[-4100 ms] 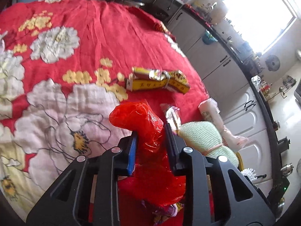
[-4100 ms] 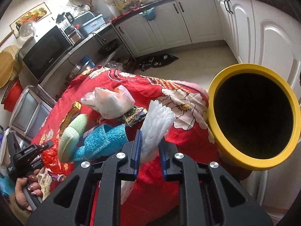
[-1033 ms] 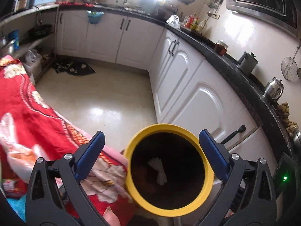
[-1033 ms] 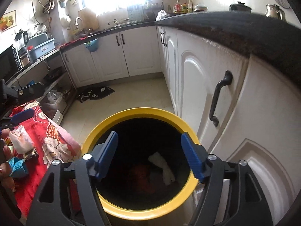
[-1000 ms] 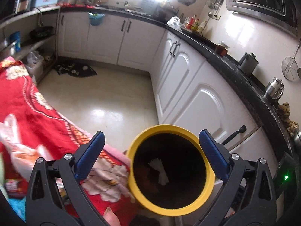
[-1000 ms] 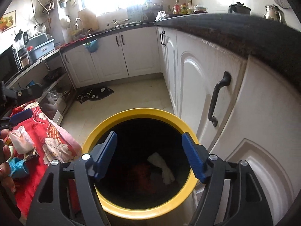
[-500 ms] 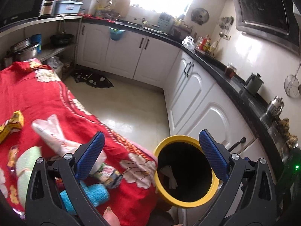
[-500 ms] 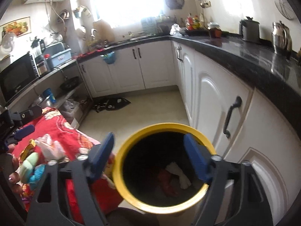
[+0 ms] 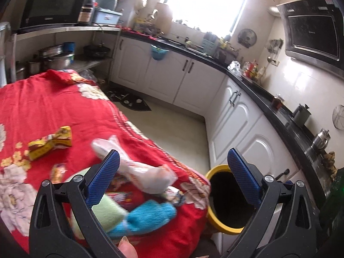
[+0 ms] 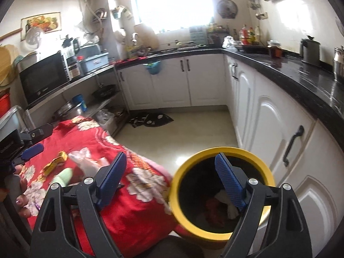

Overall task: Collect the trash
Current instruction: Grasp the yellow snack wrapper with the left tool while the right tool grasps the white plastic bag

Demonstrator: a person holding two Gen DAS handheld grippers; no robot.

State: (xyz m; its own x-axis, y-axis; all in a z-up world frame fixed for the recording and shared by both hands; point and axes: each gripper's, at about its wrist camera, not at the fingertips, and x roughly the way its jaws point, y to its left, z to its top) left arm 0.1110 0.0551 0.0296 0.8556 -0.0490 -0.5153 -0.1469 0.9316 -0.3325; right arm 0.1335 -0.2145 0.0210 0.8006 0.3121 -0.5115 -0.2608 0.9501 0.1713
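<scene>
Both tools have pulled back from the yellow bin (image 10: pixel 221 193); a second ago it filled each view, now it sits low by the white cabinets (image 10: pixel 279 142), off the corner of the bench (image 9: pixel 53 107) with the red floral cloth. Right tool (image 10: pixel 172 182) has just been opening, jaws spread wide, nothing between them. Left tool (image 9: pixel 172 178) also spread wide, released, empty.

Hard to read: bin interior is dark; only a red lump (image 10: pixel 215 212) and a white scrap (image 10: pixel 228 202) show, partly behind the right tool's finger. In the left view the bin is half hidden behind a finger and its contents can't be made out.

Trash left on the bench, motion-blurred: yellow wrapper (image 9: pixel 51 143), crumpled white plastic bag (image 9: pixel 137 169), pale green sponge-like piece (image 9: pixel 107 212), blue fuzzy piece (image 9: pixel 150 217), small printed wrappers (image 9: pixel 120 195) partly covered by the bag. Lower edge of that pile is cut off by the left tool's frame. Person's fingertip (image 9: pixel 126 247) shows at the bottom edge.
</scene>
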